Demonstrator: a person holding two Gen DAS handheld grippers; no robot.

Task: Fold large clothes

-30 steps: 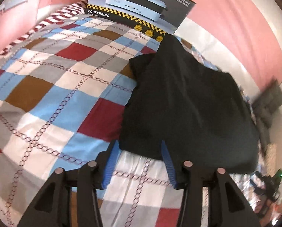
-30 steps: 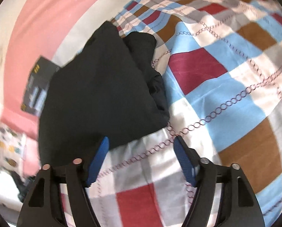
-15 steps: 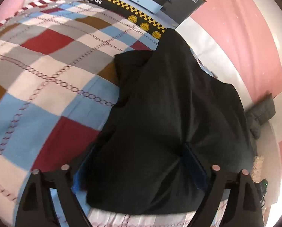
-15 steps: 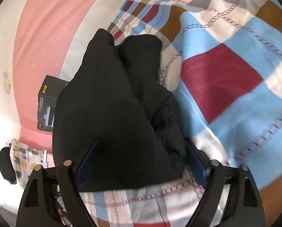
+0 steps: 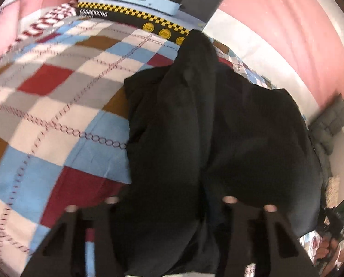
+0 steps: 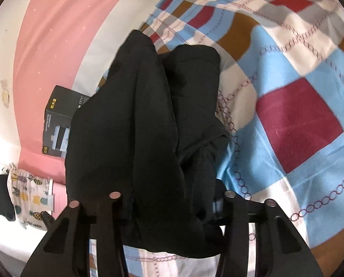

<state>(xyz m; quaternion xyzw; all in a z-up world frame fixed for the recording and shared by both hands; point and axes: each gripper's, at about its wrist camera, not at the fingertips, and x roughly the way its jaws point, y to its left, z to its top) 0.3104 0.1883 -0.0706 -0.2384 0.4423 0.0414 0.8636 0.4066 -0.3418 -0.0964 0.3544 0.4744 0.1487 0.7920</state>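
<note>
A black garment (image 5: 218, 127) lies folded lengthwise on a checked bedspread (image 5: 44, 115). In the left wrist view my left gripper (image 5: 169, 203) is over the garment's near edge. Its jaws are closing, with dark cloth bunched up between them and covering the pads. In the right wrist view the same garment (image 6: 130, 127) runs away from my right gripper (image 6: 172, 198). Its jaws are closing too, with a thick fold of the garment's near end gathered between them. The bedspread (image 6: 299, 115) shows to the right.
A dark cooker box (image 5: 153, 0) leans on the pink wall at the bed's far end, also seen as the box (image 6: 58, 124) on the left. A pineapple-print cloth (image 6: 26, 194) hangs beyond the bed edge. Grey cushions (image 5: 329, 124) sit off the right side.
Both grippers moved forward onto the garment's near edge, opened wide over it, then narrowed. Cloth now bunches between each pair of fingers where bedspread showed before.
</note>
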